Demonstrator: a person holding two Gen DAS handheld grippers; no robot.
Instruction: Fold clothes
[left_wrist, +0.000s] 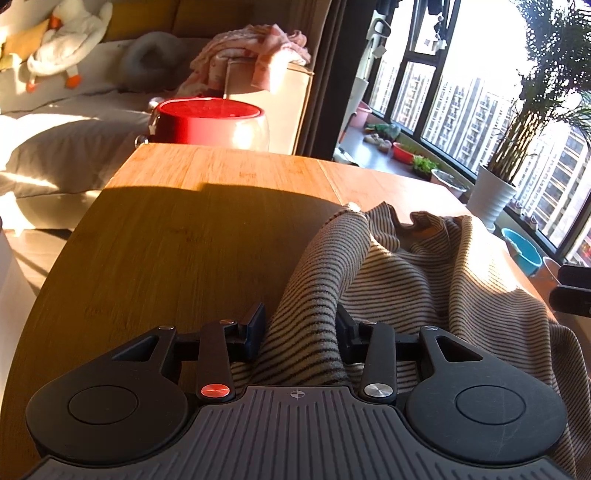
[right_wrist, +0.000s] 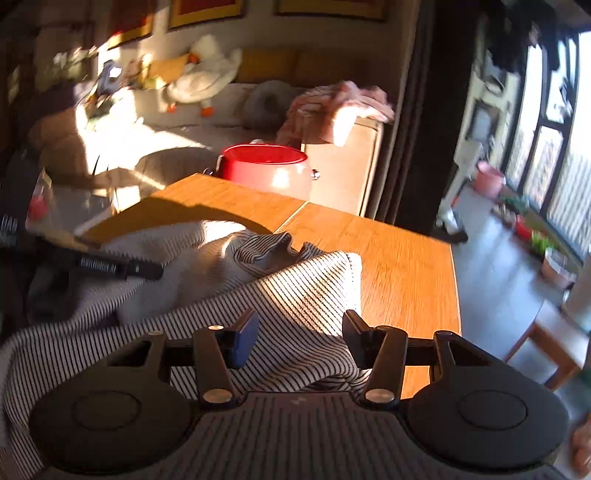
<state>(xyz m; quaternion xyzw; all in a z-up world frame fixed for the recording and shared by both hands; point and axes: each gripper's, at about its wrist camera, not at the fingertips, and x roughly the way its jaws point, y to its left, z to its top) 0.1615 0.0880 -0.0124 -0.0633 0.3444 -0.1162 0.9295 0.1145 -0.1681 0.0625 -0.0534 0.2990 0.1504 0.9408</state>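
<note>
A beige shirt with thin dark stripes (left_wrist: 424, 273) lies rumpled on the wooden table (left_wrist: 184, 229). My left gripper (left_wrist: 301, 332) is open, its fingers on either side of a raised sleeve fold of the shirt. In the right wrist view the shirt (right_wrist: 280, 291) lies across the table (right_wrist: 399, 258). My right gripper (right_wrist: 299, 338) is open with the other sleeve fold lying between its fingers. The left gripper's black body (right_wrist: 110, 267) shows at the left in the right wrist view, over the shirt.
A red pot (left_wrist: 210, 122) stands beyond the table's far edge, before a sofa (left_wrist: 74, 122) with a plush goose (left_wrist: 66, 44) and a pink garment (left_wrist: 251, 51). Windows and a potted plant (left_wrist: 495, 192) are at the right. A wooden stool (right_wrist: 546, 343) stands right of the table.
</note>
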